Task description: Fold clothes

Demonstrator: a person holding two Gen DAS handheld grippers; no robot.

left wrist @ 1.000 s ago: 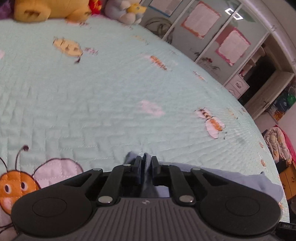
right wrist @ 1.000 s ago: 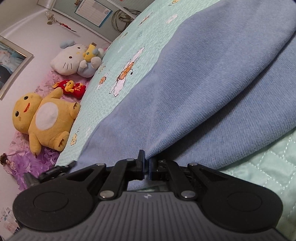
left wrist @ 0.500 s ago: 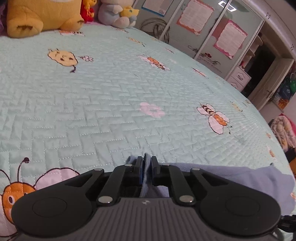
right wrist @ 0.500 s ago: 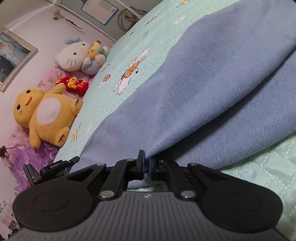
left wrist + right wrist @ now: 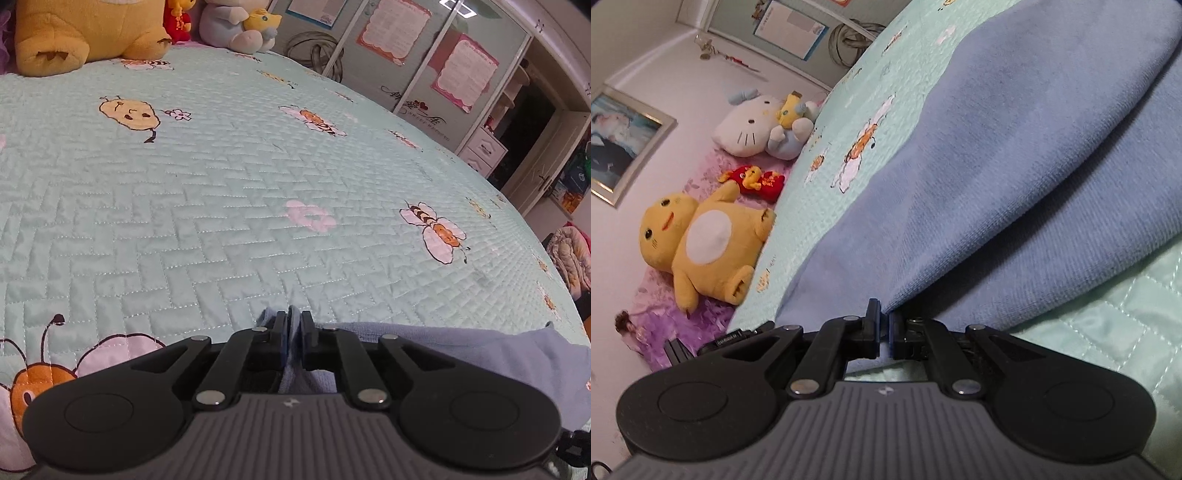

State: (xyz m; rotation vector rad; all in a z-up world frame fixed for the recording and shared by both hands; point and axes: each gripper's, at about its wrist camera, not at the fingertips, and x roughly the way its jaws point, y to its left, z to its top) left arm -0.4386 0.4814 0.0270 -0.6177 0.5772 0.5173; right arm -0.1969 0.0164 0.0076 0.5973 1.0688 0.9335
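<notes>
A blue garment (image 5: 1015,177) lies on the mint quilted bedspread (image 5: 221,206) with a folded layer doubled over itself. My right gripper (image 5: 885,314) is shut on a corner of that blue fabric, low above the bed. My left gripper (image 5: 294,317) is shut on another edge of the same garment (image 5: 480,354), which trails to the right behind the fingers. Most of the garment is hidden in the left wrist view.
A yellow plush (image 5: 698,240), a white cat plush (image 5: 753,125) and a small red toy (image 5: 753,179) sit at the head of the bed. Wardrobe doors with pink posters (image 5: 465,70) and a doorway (image 5: 532,122) stand beyond the far bed edge.
The left gripper has dropped and tilted up a little with the fabric, showing more of the plush toys and wardrobe. The right gripper has shifted slightly, still holding the garment.
</notes>
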